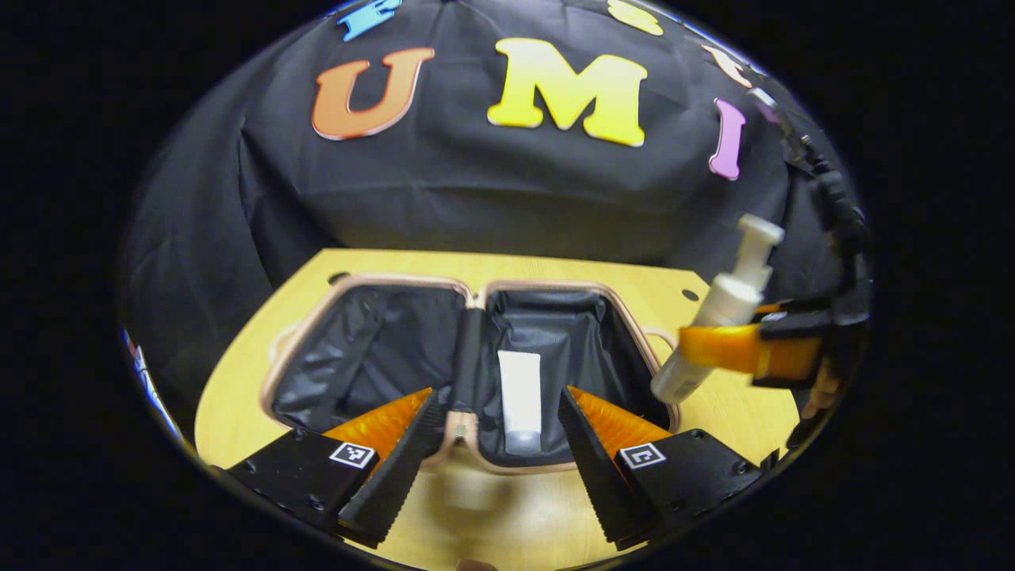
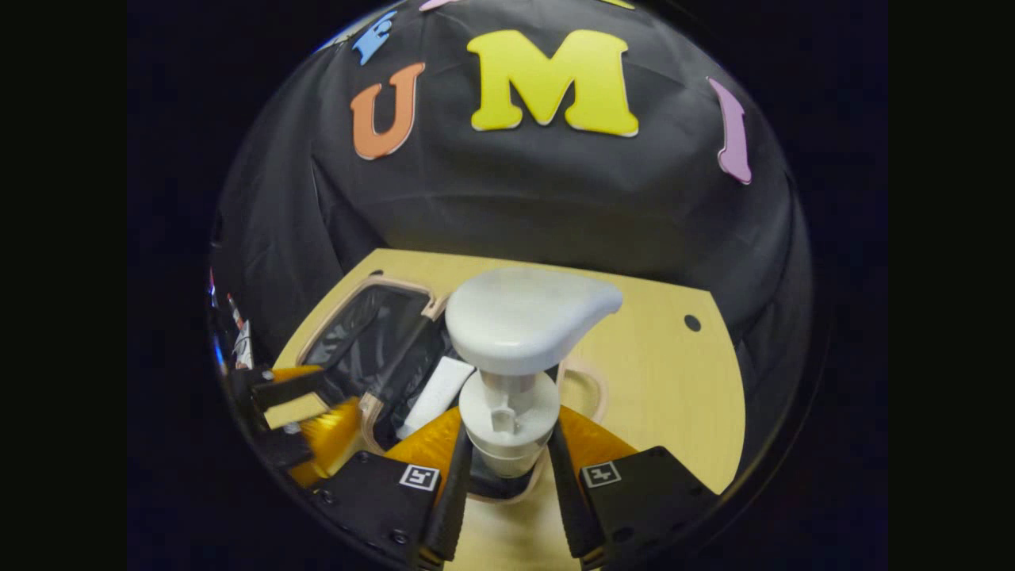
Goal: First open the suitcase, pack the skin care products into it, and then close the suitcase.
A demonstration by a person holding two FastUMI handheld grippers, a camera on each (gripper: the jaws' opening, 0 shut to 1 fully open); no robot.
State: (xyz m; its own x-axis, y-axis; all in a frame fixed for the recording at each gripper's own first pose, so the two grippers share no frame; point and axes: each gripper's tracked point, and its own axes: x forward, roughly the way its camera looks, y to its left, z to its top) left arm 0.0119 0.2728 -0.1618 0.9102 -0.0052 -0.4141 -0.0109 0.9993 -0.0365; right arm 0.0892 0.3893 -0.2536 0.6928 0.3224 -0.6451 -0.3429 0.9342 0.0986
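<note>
Suitcase (image 1: 381, 349) lies open flat on the wooden table (image 1: 238, 396), both black-lined halves facing up, pinkish rim all round. White tube (image 1: 519, 400) lies inside the right half, cap end toward the near edge; in the right gripper view the same tube (image 2: 436, 396) shows as a white strip in the lining. Left gripper (image 1: 496, 444) hovers low at the near edge of the case, fingers spread wide, nothing between them, tube in line with the gap. Right gripper (image 2: 507, 476) pinches the white pump bottle (image 2: 511, 373) by its neck, both fingers pressed against it, pump head up. From the left gripper view the bottle (image 1: 718, 317) hangs tilted in the air just beside the case's right rim, above the table.
</note>
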